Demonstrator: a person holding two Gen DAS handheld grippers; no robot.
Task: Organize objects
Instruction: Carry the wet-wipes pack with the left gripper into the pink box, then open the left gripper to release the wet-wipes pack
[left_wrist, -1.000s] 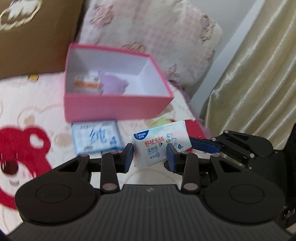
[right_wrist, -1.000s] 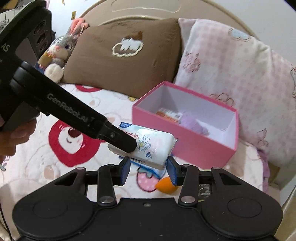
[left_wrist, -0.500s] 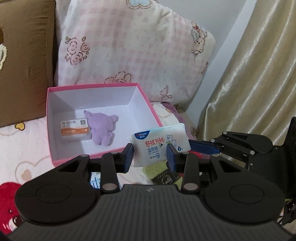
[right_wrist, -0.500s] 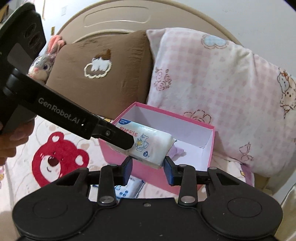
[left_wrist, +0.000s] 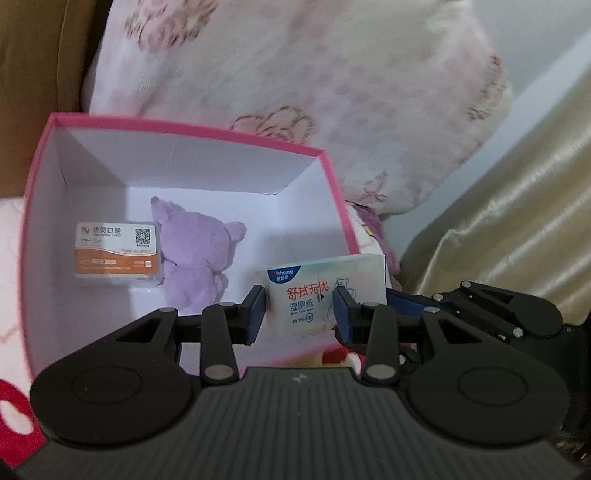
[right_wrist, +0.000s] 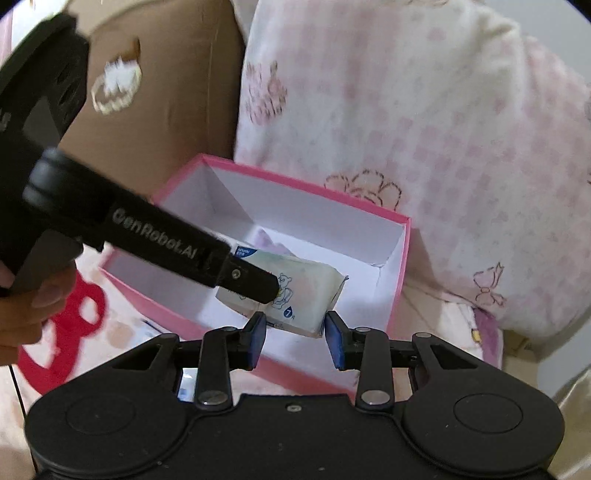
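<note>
Bedding printed with a red bear (right_wrist: 122, 328) and a pink checked pillow (left_wrist: 332, 74) form the setting, and a gold curtain (left_wrist: 517, 221) is seen at the right. An open pink box (left_wrist: 184, 127) is set on the bed against the pillow. A purple plush (left_wrist: 195, 251) and, touching its left side, a small orange-and-white card box (left_wrist: 114, 254) are already laid on the box floor.

A wet-wipe pack (left_wrist: 314, 291) is held over the near right corner of the box, inside its rim line; whether it touches the floor cannot be told. It is gripped from two directions. The left gripper (left_wrist: 299, 314) is closed narrowly on the printed end, with the pack directly ahead of its pads. The right gripper (right_wrist: 295, 332) is closed on the other end, its pads set against the two sides. The long axis of the pack runs across the left view, from one gripper toward the other, and away from the camera in the right view, into the box. Both grippers are equally near, since both are on it.

The bare floor to the right of the plush lies just below and ahead of the pack, so a short descent followed by opening of both pairs of fingers is judged to be what remains. The left gripper is angled down across the box from the left, the right one pointed in over the near wall.
</note>
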